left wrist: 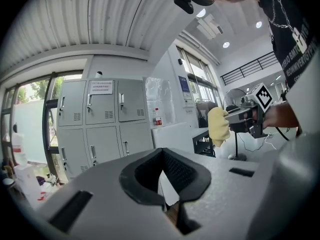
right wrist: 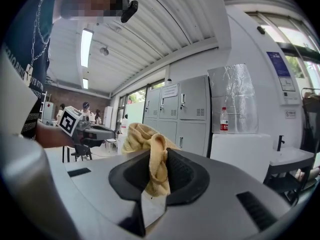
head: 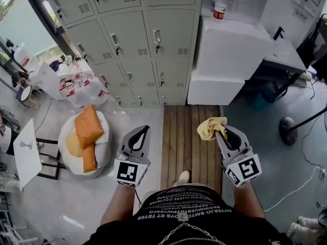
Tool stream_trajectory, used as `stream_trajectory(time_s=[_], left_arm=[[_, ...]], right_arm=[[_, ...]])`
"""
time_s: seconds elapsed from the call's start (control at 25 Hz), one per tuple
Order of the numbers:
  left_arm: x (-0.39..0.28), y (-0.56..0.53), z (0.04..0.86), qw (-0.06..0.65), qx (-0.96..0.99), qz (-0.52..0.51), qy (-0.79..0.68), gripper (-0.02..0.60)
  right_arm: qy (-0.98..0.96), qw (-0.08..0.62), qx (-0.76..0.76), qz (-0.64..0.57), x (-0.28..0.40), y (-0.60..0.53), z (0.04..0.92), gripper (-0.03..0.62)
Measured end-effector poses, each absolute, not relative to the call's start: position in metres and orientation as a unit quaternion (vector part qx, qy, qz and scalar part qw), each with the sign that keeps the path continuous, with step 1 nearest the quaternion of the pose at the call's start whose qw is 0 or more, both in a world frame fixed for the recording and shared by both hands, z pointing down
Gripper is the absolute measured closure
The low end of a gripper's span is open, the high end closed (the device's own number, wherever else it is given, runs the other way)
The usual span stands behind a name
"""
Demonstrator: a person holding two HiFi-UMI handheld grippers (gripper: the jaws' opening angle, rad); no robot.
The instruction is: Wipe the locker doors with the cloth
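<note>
Grips crumpled yellow cloth (head: 210, 127) tight in fingers of the right gripper (head: 219, 132), well short of the grey metal locker doors (head: 153, 45), ready for wiping; holds left gripper (head: 141, 132) empty, fingers together

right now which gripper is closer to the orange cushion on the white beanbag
Left. The left gripper hangs just right of the orange cushion, jaws shut and empty. The right gripper, shut on the yellow cloth, is farther right, over the wooden boards.
</note>
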State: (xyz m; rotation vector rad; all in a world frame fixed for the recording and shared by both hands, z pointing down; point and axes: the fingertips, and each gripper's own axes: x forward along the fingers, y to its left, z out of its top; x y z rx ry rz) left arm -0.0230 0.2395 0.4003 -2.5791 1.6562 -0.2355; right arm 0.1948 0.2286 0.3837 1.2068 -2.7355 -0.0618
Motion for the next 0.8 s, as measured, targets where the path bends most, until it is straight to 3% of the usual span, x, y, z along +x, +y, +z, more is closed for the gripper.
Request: stream_trajectory(time_s=[0.8], left_arm=[[-0.014,0.205,0.401,0.018,-0.813,-0.083,0.576,0.577]], right_arm=[[-0.928,0.053,0.367,-0.022,0.213,0.168,0.378,0.539]])
